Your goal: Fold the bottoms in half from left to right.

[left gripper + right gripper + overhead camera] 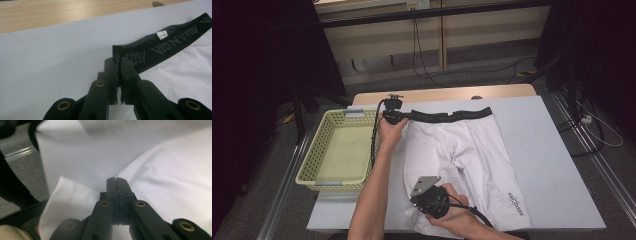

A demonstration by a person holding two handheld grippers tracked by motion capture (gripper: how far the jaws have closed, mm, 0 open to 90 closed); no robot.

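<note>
One pair of white shorts [462, 160] lay flat on the table [552, 165], waistband [452, 115] far, legs near, beside one basket [339, 150] to the left. The left gripper [117, 66] pinched the waistband's left corner; the right gripper [117, 182] was clamped on the near left leg hem, so both held the shorts' left edge.
</note>
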